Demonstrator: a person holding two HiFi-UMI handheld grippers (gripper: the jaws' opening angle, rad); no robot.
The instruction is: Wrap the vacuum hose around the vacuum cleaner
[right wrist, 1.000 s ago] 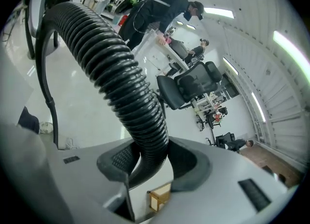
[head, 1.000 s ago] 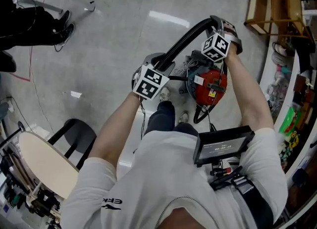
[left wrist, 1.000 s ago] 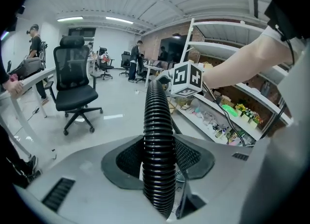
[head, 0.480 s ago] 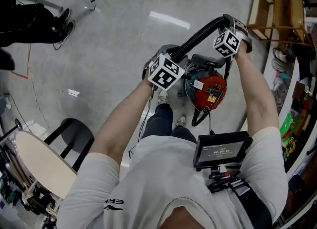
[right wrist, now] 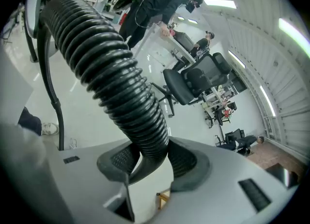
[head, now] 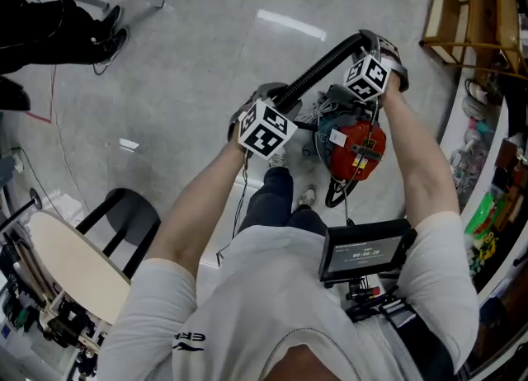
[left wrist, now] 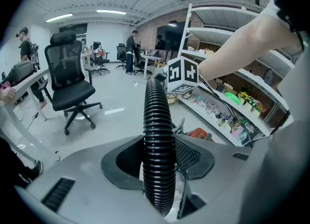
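The black hose [head: 322, 70] hangs stretched just above the red vacuum cleaner [head: 356, 150]. The left gripper [head: 266, 105], to the left of the vacuum cleaner, is clamped on the hose. The right gripper [head: 378, 48], beyond the vacuum cleaner's far side, is clamped on its upper bend.

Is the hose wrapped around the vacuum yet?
Not yet. Done: the hose is picked up. In hand: the left tongs and right tongs clamp it, stretched above the red vacuum cleaner. Left: winding it around the cleaner.
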